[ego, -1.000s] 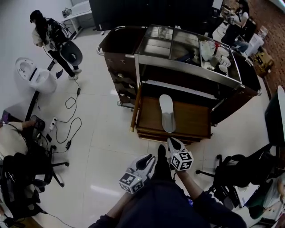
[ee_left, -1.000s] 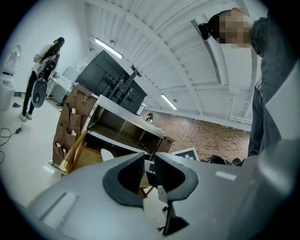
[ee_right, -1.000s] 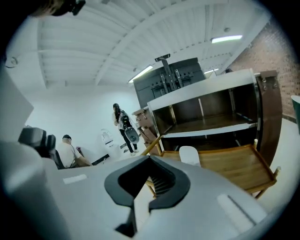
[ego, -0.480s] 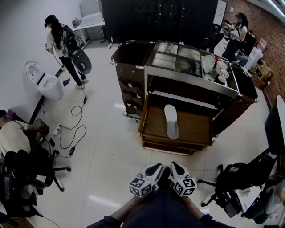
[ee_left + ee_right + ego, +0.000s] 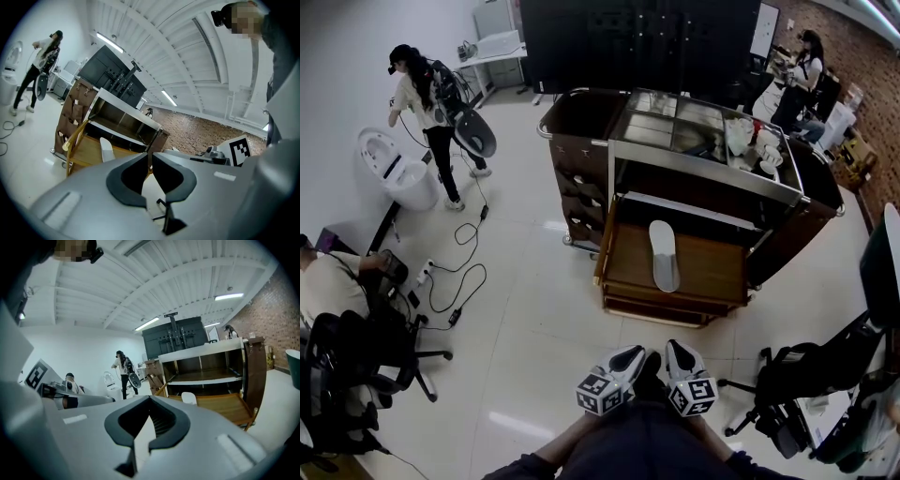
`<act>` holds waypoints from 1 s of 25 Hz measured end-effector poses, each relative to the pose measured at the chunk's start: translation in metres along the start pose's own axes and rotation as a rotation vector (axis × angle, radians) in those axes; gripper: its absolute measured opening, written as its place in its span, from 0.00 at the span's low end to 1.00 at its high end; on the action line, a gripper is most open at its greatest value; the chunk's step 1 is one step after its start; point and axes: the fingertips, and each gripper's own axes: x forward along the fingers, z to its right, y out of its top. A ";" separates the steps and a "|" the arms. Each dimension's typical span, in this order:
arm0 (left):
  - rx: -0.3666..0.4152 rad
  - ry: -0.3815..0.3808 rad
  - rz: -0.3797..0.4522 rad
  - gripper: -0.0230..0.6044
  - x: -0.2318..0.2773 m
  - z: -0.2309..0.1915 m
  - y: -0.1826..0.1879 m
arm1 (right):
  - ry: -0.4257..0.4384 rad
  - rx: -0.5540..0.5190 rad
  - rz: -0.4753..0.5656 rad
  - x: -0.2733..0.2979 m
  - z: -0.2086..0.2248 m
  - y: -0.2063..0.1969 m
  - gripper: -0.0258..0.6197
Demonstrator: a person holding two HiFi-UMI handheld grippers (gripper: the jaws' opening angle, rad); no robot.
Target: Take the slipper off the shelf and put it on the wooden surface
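Slipper (image 5: 664, 255) on wooden surface (image 5: 712, 272), well apart from both closed jaws

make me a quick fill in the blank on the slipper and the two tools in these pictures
1. The white slipper lies on the ____ surface of the cart.
2. The jaws of the left tool and the right tool are both ____.
3. Between each tool's jaws there is ____.

Missing words: wooden; shut; nothing
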 end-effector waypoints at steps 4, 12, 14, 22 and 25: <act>-0.012 0.009 0.009 0.11 -0.004 -0.005 0.000 | 0.022 -0.008 -0.030 0.004 -0.008 -0.007 0.04; -0.019 -0.014 0.017 0.11 -0.002 0.002 -0.004 | 0.023 -0.028 -0.047 -0.001 -0.011 -0.009 0.04; -0.017 -0.020 0.019 0.11 -0.001 0.004 -0.003 | 0.016 -0.031 -0.046 -0.003 -0.008 -0.008 0.04; -0.008 -0.027 0.021 0.11 0.001 0.008 -0.005 | 0.023 -0.046 -0.038 -0.005 -0.009 -0.006 0.04; -0.007 -0.025 0.025 0.11 -0.001 0.010 -0.005 | 0.031 -0.047 -0.042 -0.006 -0.011 -0.007 0.04</act>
